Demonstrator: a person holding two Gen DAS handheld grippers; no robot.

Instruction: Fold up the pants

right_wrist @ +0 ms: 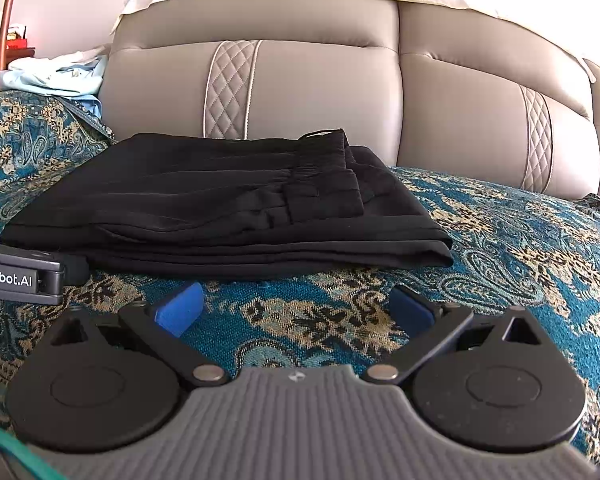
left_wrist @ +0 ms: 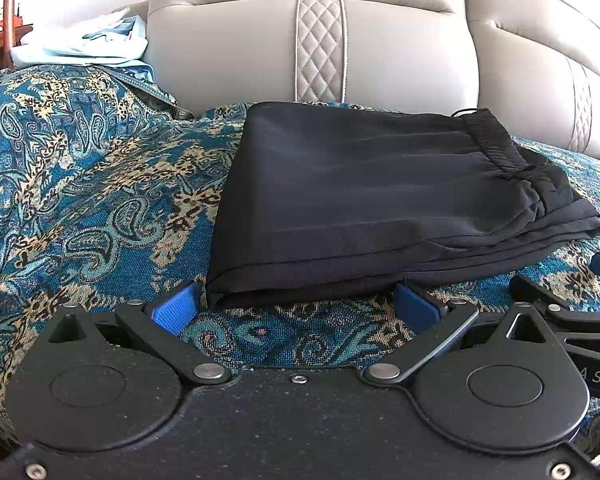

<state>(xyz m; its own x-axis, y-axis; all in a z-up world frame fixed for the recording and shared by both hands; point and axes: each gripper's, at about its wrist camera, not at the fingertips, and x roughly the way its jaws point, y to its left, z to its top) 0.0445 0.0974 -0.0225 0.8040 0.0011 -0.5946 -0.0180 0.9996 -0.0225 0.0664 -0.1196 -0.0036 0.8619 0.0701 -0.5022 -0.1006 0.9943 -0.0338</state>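
Observation:
Black pants [left_wrist: 380, 200] lie folded in a compact stack on a blue patterned sofa cover [left_wrist: 80, 184], with the elastic waistband on top at the right. In the right wrist view the pants [right_wrist: 228, 208] lie ahead and to the left. My left gripper [left_wrist: 296, 304] is open and empty, its blue pads just in front of the stack's near edge. My right gripper [right_wrist: 296, 306] is open and empty, a short way in front of the stack's near right corner. The left gripper's body [right_wrist: 20, 276] shows at the left of the right wrist view.
A beige leather sofa backrest [left_wrist: 260, 56] rises behind the pants. Light blue clothes [left_wrist: 88, 44] lie piled at the far left on the sofa. A wooden pole [left_wrist: 10, 0] and a shelf stand at the far left. The patterned cover [right_wrist: 520, 240] stretches to the right.

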